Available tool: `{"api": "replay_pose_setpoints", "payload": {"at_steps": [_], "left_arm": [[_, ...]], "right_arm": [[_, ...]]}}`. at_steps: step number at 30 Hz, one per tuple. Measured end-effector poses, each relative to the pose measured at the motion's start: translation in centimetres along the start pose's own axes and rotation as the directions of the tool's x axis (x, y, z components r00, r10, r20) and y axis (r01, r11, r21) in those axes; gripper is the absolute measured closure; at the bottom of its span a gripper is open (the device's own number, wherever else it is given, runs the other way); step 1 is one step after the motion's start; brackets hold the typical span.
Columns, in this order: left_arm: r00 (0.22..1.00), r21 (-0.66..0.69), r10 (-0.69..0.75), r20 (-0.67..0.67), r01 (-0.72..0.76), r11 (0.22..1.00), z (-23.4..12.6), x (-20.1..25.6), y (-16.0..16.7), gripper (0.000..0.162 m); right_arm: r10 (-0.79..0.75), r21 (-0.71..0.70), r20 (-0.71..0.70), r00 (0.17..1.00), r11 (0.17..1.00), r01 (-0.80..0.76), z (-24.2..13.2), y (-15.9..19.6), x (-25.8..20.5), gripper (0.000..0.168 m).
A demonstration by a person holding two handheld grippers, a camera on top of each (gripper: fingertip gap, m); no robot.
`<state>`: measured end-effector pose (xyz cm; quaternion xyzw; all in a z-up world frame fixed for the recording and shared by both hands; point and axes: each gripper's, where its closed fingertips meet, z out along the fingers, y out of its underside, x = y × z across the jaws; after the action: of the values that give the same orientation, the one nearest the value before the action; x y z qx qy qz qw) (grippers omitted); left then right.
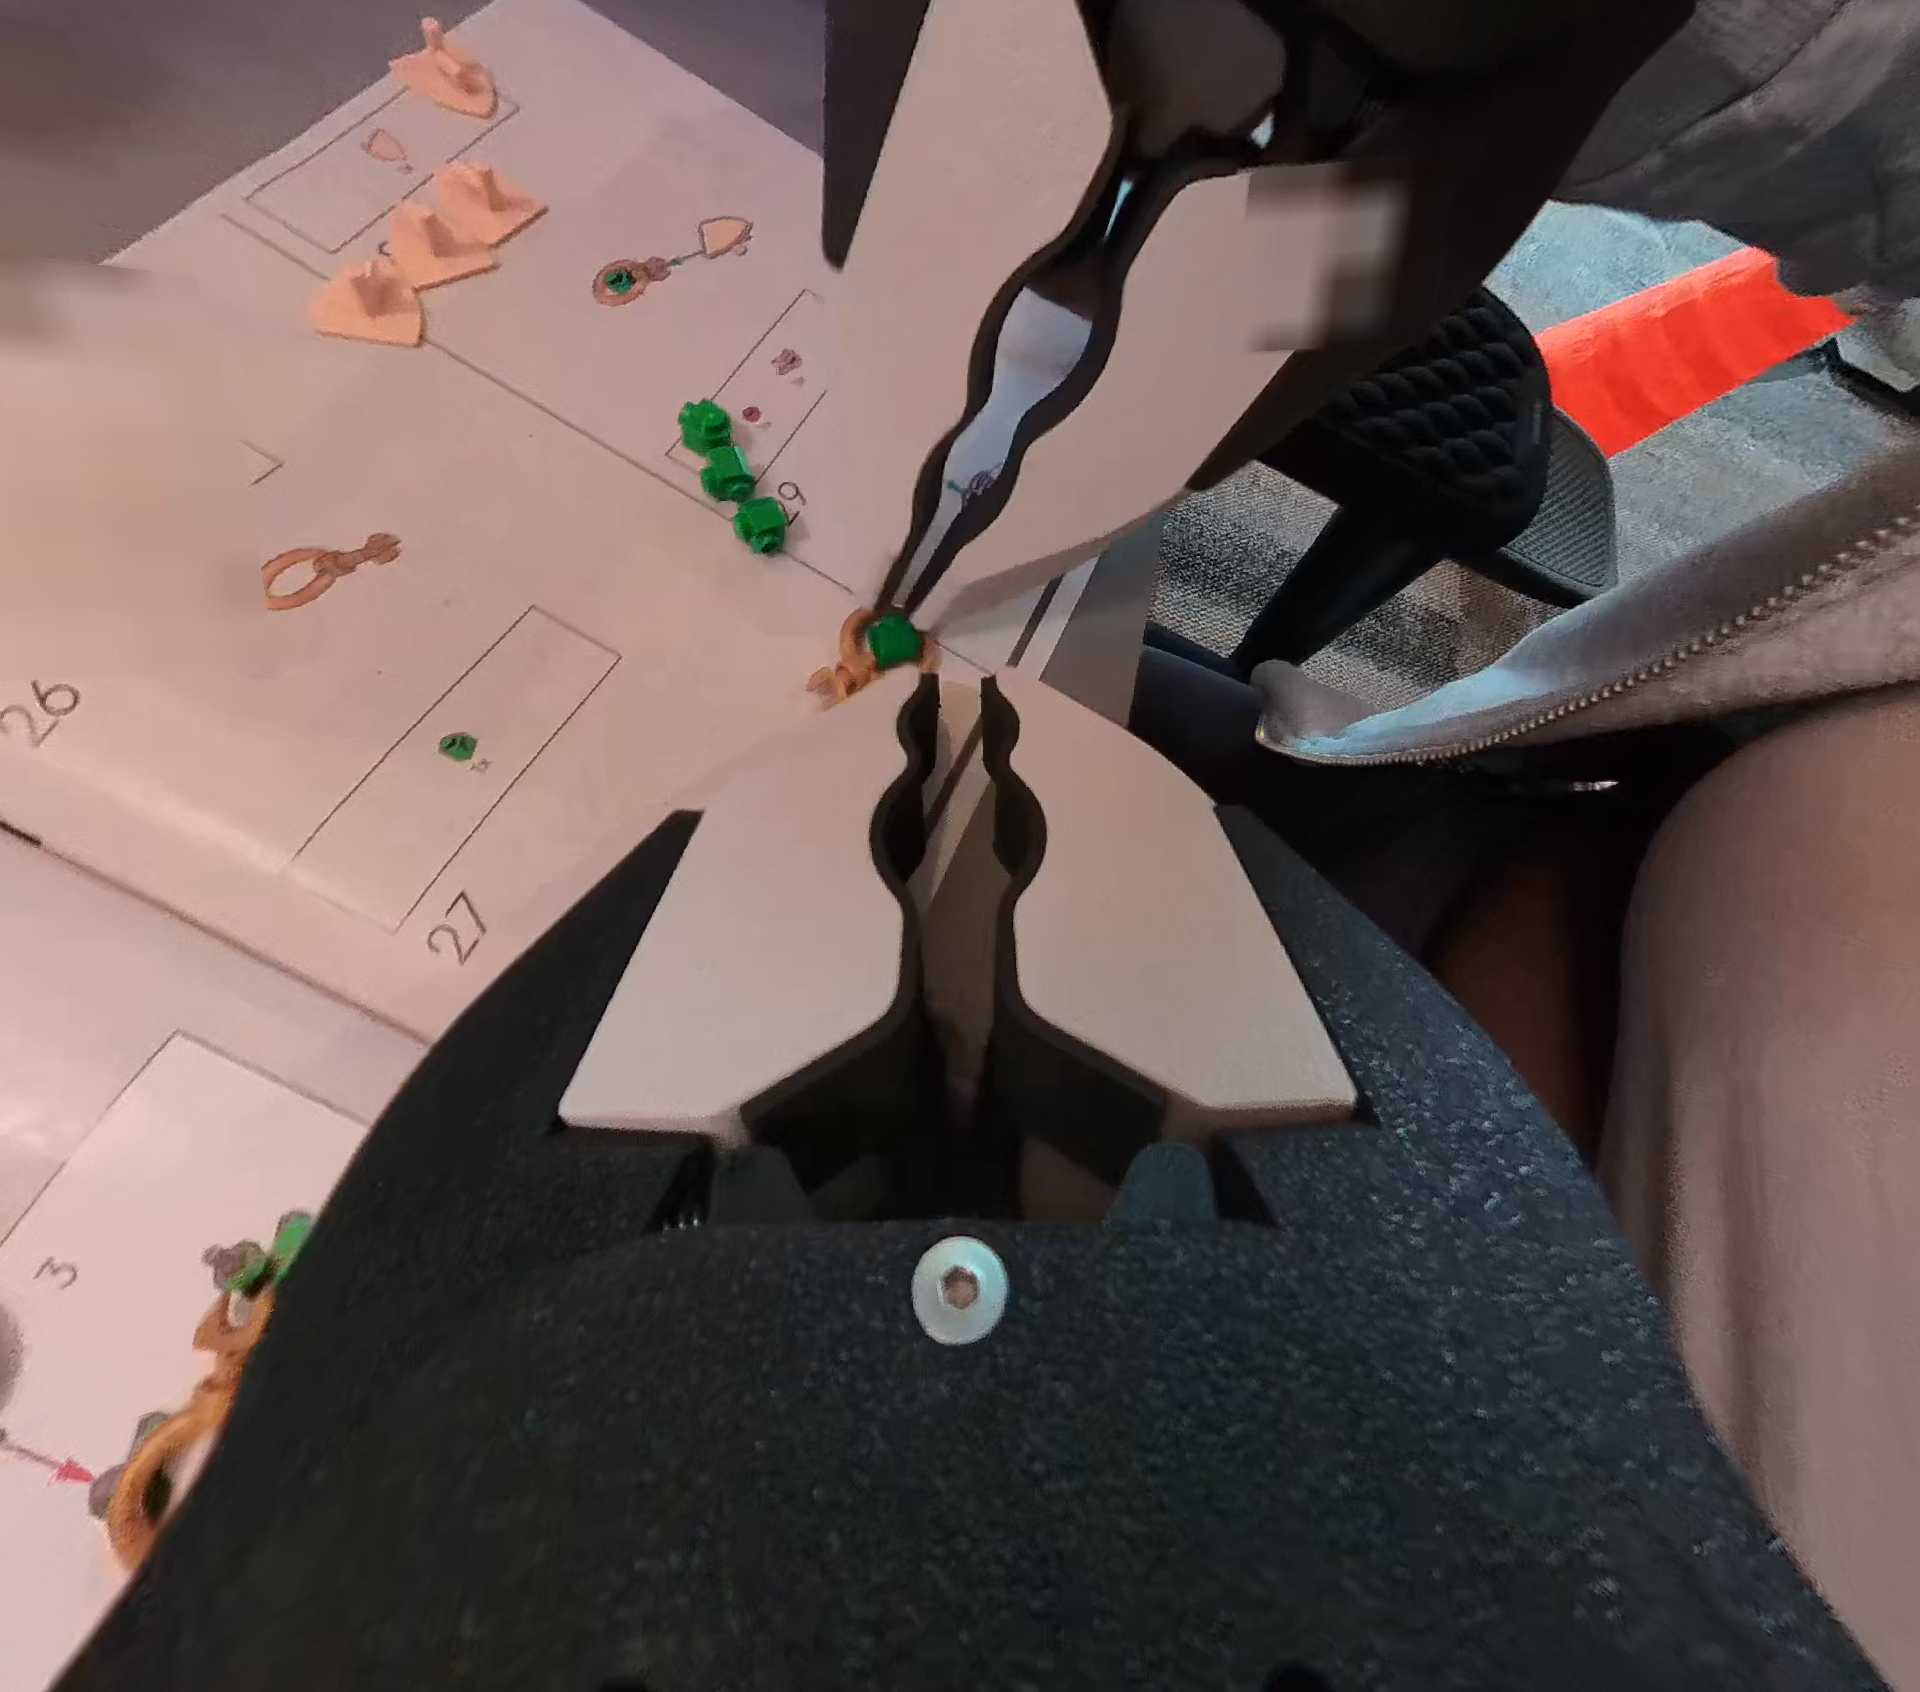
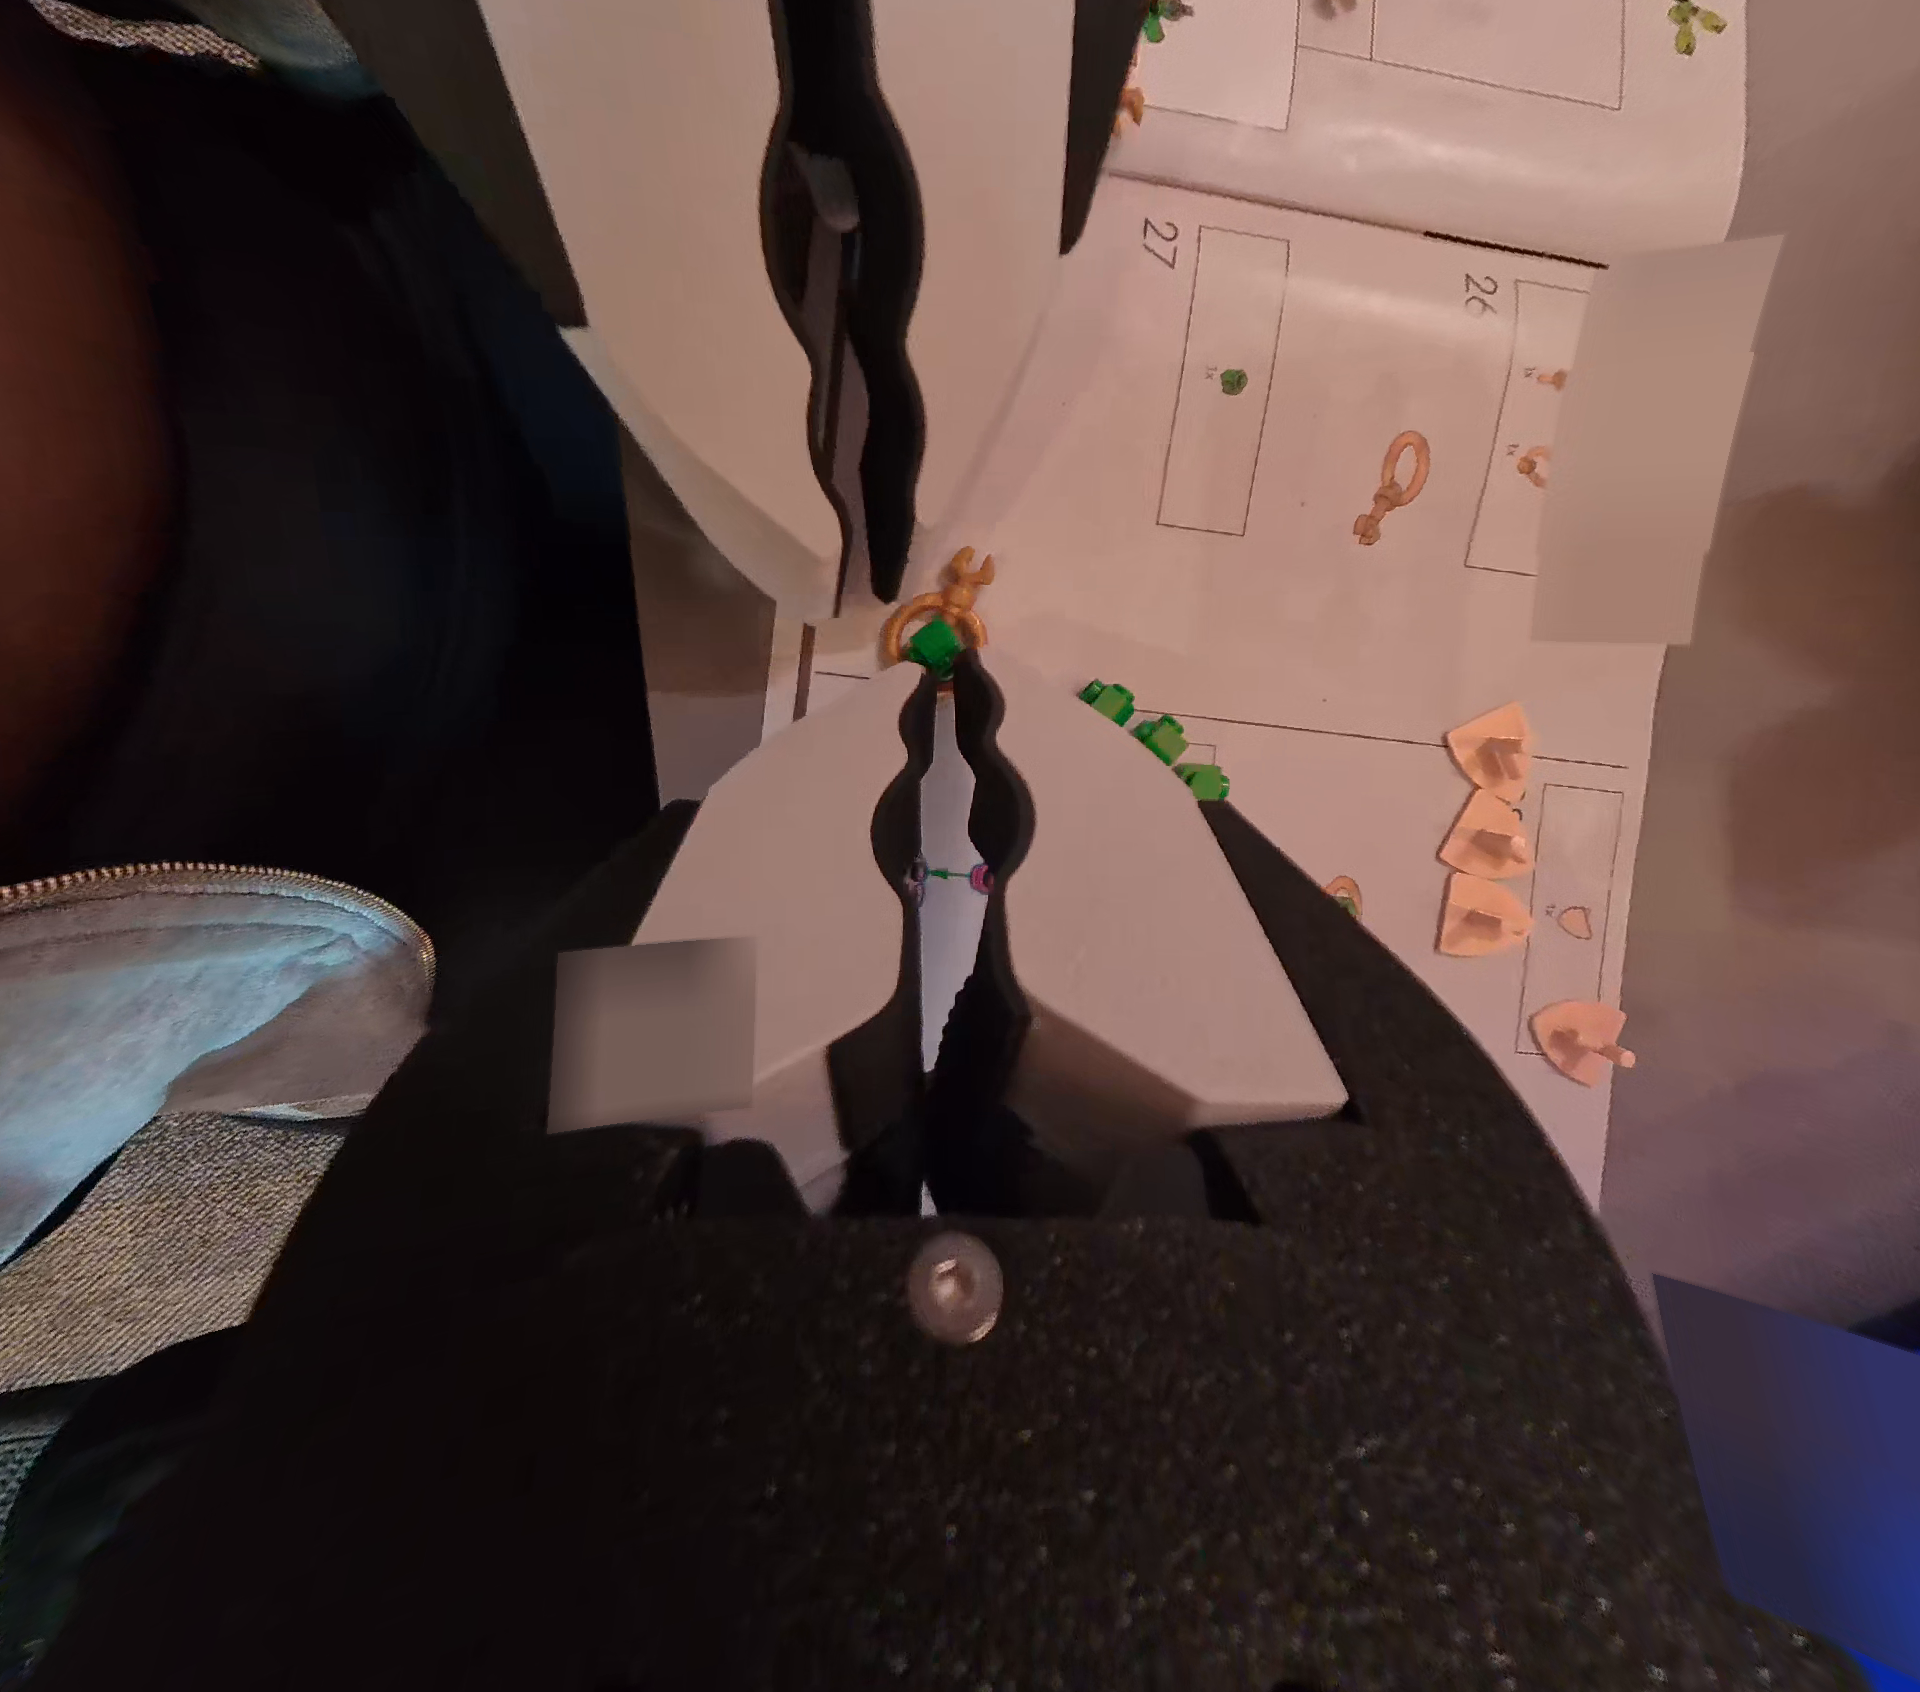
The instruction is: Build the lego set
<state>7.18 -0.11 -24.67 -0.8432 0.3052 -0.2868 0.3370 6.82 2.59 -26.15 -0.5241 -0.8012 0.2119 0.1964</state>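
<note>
A small gold ring with a clip (image 1: 847, 674) (image 2: 894, 626) sits at the edge of the open instruction booklet (image 1: 540, 686) (image 2: 1351, 603). A green stud piece (image 1: 891, 640) (image 2: 932, 643) sits inside the ring. My right gripper (image 2: 940, 678) is shut on that green piece; in the left wrist view it (image 1: 906, 612) comes down from the top. My left gripper (image 1: 958, 684) meets it tip to tip, its jaws nearly closed on the ring's rim; it also shows in the right wrist view (image 2: 868, 588).
Three loose green studs (image 1: 727, 468) (image 2: 1153, 733) and several tan petal pieces (image 1: 426, 250) (image 2: 1486, 842) lie on the booklet. The table edge is right beside the grippers. Past it are a person's grey zipped jacket (image 1: 1558, 686), a black chair base (image 1: 1434, 416) and red floor tape (image 1: 1683, 354).
</note>
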Motion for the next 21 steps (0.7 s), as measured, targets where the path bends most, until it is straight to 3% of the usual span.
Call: {"api": "replay_pose_setpoints", "payload": {"at_steps": [21], "left_arm": [[1.0,0.0,-0.009,-0.004,0.009,1.0,-0.3,-0.2,0.3,0.154]], "right_arm": [[-0.019,0.018,-0.002,1.0,1.0,0.019,-0.2,-0.6,-0.3,0.164]]}}
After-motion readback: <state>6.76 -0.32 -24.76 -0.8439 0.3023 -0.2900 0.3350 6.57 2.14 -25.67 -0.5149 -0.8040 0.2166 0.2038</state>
